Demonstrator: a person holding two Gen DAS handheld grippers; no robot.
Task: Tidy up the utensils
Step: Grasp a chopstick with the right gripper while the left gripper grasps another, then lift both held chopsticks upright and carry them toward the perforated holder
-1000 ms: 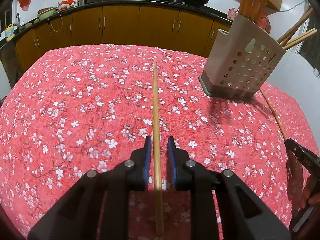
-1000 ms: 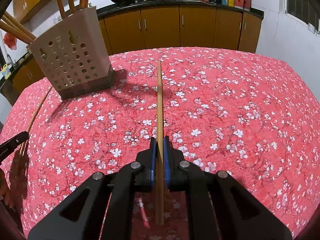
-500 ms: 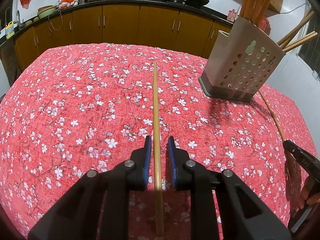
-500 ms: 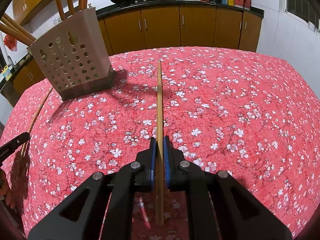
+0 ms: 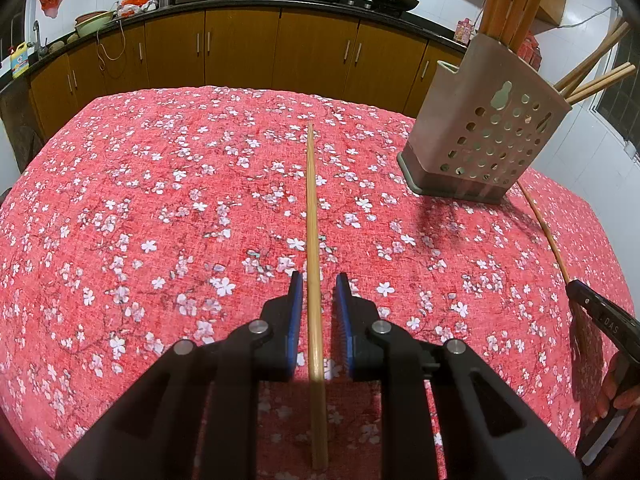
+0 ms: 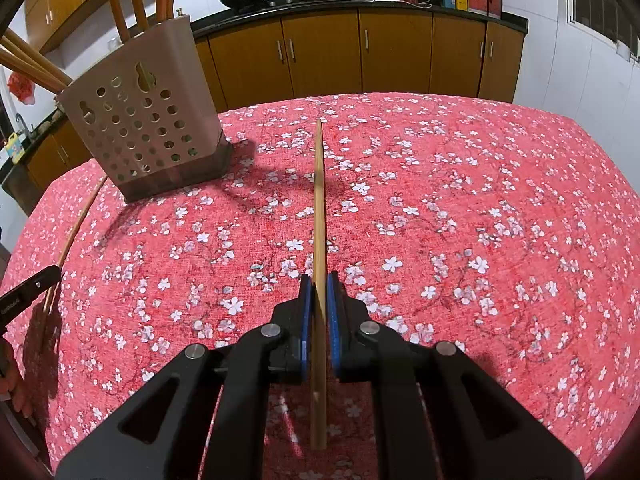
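On the left, over a red tablecloth printed with white blossoms (image 5: 140, 200): black left gripper (image 5: 316, 284) with blue pads, jaws slightly apart around a pale wooden chopstick (image 5: 311, 208), a sliver of gap on either side. Cannot tell whether resting on the cloth. Further right, standing on the cloth: a beige perforated plastic utensil holder (image 5: 480, 140) with several chopsticks inside. On the right: black right gripper (image 6: 319, 284), clamped tight on a second wooden chopstick (image 6: 319, 200) pointing straight ahead.
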